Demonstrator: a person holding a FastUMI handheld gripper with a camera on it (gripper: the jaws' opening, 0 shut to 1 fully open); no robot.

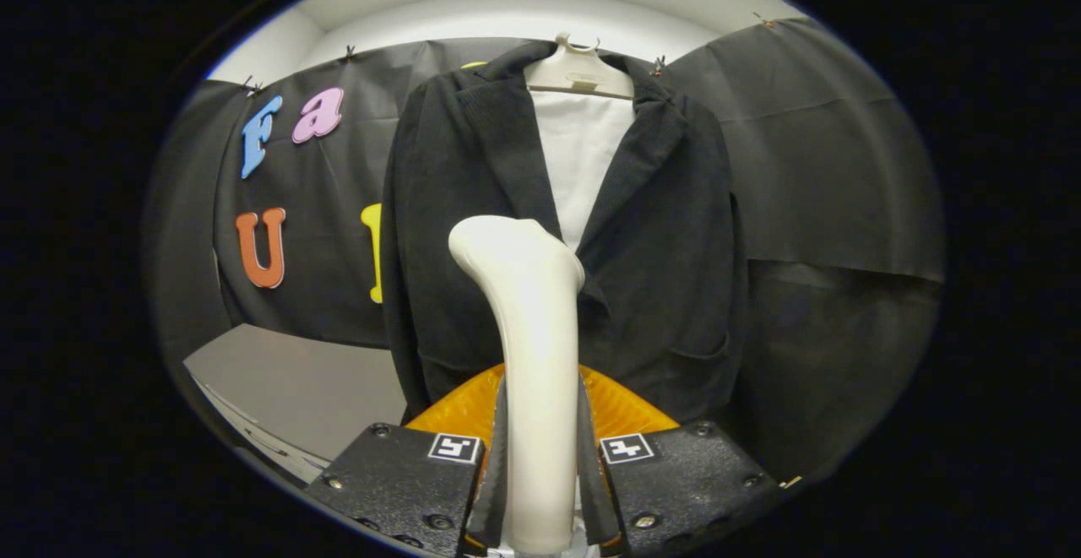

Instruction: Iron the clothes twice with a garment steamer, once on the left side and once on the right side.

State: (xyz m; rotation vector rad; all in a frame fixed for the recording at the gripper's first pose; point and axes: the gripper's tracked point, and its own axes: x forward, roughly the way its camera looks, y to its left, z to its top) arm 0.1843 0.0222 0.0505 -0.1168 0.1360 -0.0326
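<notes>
A white garment steamer [530,322] stands upright between my fingers, and my gripper [540,457] is shut on its handle. Its head points toward a dark blazer [659,271] just beyond it. The blazer hangs on a white hanger [578,73] against the booth wall, open at the front over a white shirt [583,153]. The steamer head sits near the middle of the blazer, at the lower end of the left lapel. Whether it touches the cloth, I cannot tell. An orange part [621,406] of the gripper shows behind the handle.
A grey tabletop [296,389] lies low to the left of the blazer, with a pale edge toward me. Black cloth [828,170] hangs behind and to the right of the jacket.
</notes>
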